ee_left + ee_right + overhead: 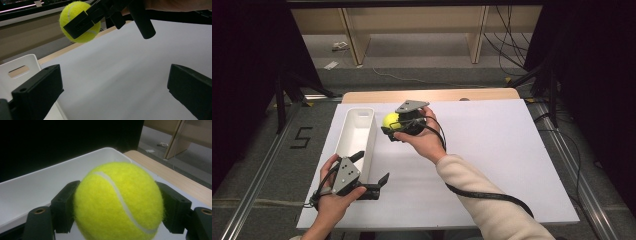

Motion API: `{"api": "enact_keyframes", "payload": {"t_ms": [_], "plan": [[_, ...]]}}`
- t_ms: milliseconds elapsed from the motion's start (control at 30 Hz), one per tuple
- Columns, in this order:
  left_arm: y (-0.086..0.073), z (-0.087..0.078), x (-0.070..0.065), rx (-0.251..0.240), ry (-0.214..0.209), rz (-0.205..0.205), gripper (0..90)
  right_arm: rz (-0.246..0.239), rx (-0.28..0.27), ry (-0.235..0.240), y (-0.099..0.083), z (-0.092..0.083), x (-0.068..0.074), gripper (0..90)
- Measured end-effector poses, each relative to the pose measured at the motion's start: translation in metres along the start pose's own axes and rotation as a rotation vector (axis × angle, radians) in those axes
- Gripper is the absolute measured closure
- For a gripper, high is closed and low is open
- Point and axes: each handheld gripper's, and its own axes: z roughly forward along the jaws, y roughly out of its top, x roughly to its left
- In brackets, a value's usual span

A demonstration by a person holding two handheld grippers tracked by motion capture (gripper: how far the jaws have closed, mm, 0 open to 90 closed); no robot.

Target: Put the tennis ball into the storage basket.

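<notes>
The right gripper (398,125) is clamping the tennis ball (391,120) above the desk (492,150), carrying it toward the white bin (355,131) at nine o'clock; the next move likely calls for centering over it before release. The left gripper (371,176) is resting open.

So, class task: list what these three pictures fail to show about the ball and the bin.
- Ball: high view, its right side is behind the right gripper.
- Bin: high view, near end behind the left gripper.
- Bin floor: right gripper view, hidden by its wall and the ball.
</notes>
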Motion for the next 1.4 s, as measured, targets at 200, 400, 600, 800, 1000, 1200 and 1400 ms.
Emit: {"api": "enact_keyframes", "payload": {"t_ms": [200, 400, 600, 800, 1000, 1200, 1400], "plan": [[0.0, 0.0, 0.0, 0.001, 0.0, 0.0, 0.0, -0.004, -0.003, 0.001, 0.002, 0.001, 0.001, 27.0], [0.0, 0.0, 0.0, 0.001, -0.001, -0.001, 0.0, -0.005, -0.001, 0.005, 0.003, 0.003, 0.002, 27.0], [0.0, 0.0, 0.0, 0.001, 0.001, 0.0, 0.0, -0.009, 0.002, 0.008, 0.005, 0.004, 0.004, 27.0], [0.0, 0.0, 0.0, 0.001, 0.0, 0.0, 0.0, -0.016, 0.0, 0.01, 0.007, 0.005, 0.005, 27.0], [0.0, 0.0, 0.0, 0.001, -0.001, -0.001, 0.0, -0.015, 0.004, 0.015, 0.008, 0.007, 0.006, 27.0], [0.0, 0.0, 0.0, 0.001, -0.002, -0.001, 0.0, -0.014, 0.005, 0.014, 0.008, 0.008, 0.007, 27.0], [0.0, 0.001, -0.001, 0.001, -0.002, -0.002, 0.0, -0.021, 0.001, 0.016, 0.011, 0.008, 0.007, 27.0]]}}
